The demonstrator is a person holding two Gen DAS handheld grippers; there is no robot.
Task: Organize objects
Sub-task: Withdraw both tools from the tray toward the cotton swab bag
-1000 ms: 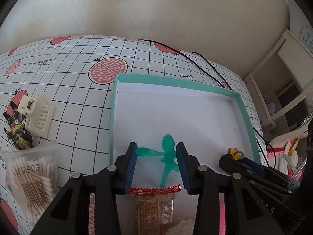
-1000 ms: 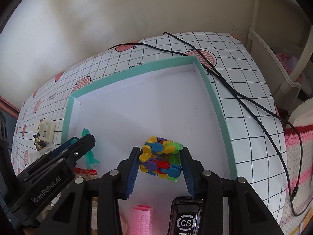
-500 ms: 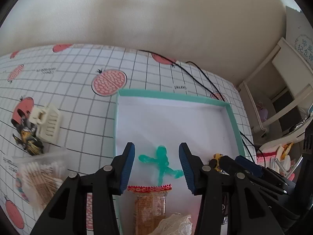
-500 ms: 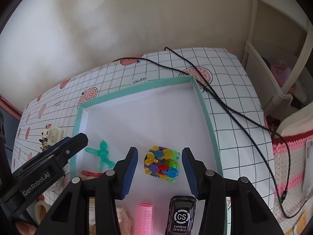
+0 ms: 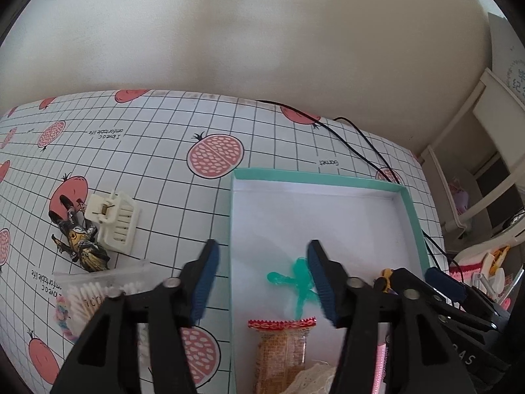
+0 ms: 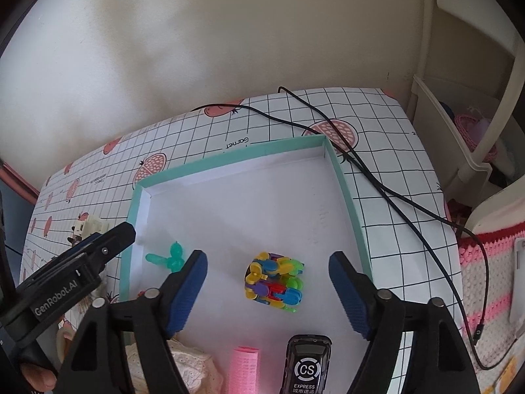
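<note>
Gridded tablecloth (image 5: 157,164), teal tray (image 5: 315,176), hair clip (image 5: 115,220)

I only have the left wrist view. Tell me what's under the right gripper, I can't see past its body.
Observer: A multicoloured block bundle lies on the box floor between the right gripper's opening jaws, pads clear of it.
Operator: Report what sits nearer the camera than that.
Observer: A pink hair roller and a black toy car marked CS, side by side.
Operator: Confirm my green figure is released.
Observer: The green figure lies on the box floor beyond the left gripper, nothing touching it.
</note>
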